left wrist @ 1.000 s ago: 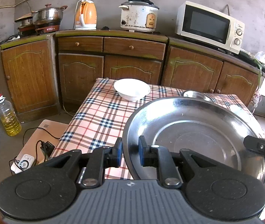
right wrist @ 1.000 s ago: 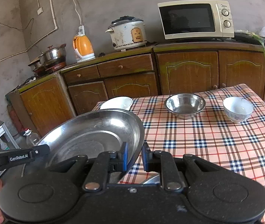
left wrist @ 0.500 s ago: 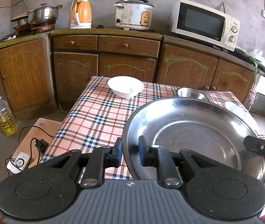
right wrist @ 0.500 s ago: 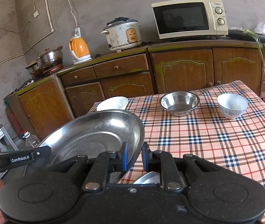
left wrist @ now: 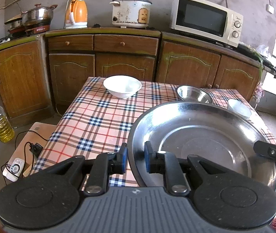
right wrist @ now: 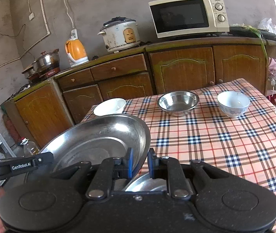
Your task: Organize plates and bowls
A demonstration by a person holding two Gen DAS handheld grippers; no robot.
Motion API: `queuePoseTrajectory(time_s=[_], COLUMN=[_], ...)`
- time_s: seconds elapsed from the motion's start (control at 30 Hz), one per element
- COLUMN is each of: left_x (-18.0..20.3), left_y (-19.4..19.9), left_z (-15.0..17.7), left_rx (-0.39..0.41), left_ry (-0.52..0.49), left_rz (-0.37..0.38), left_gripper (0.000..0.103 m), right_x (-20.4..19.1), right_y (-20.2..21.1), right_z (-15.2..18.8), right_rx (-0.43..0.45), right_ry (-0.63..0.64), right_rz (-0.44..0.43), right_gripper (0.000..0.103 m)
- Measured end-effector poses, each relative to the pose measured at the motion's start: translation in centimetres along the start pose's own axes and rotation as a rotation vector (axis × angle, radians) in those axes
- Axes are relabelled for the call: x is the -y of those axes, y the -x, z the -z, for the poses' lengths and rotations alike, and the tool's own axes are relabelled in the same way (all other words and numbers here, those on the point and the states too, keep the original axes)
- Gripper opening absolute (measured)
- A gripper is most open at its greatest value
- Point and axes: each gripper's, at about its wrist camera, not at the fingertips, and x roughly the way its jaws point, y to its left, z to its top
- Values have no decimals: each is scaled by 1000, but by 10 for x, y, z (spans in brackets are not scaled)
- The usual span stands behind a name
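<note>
Both grippers pinch one steel platter (left wrist: 206, 136): left gripper (left wrist: 135, 160) on its 9 o'clock rim, right gripper (right wrist: 139, 165) at 3 o'clock; the platter is round, hollow side up, tilted.

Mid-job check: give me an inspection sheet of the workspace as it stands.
Surface: table under a plaid cloth.
Job's things: large steel plate held above the near edge; white bowl, steel bowl, patterned bowl at the far side; another steel dish beneath the plate.
Clutter: nothing seen.
Grippers: left tool and right tool each shut on the plate's rim.
Cables: floor cord and adapter.
Surroundings: cabinets, microwave, rice cooker, kettle, oil bottle.
</note>
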Motion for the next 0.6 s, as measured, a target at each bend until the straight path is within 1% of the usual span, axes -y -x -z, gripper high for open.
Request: queuePoseTrajectory(time_s=[0.6], left_x=[24], left_y=[-9], left_z=[9], left_rx=[-27], left_ry=[-41], left_rz=[40], left_gripper=[18], right_x=[29], right_y=[9], right_z=[11], right_rx=[-6], right_ry=[-34], right_rz=[47], right_gripper=[21])
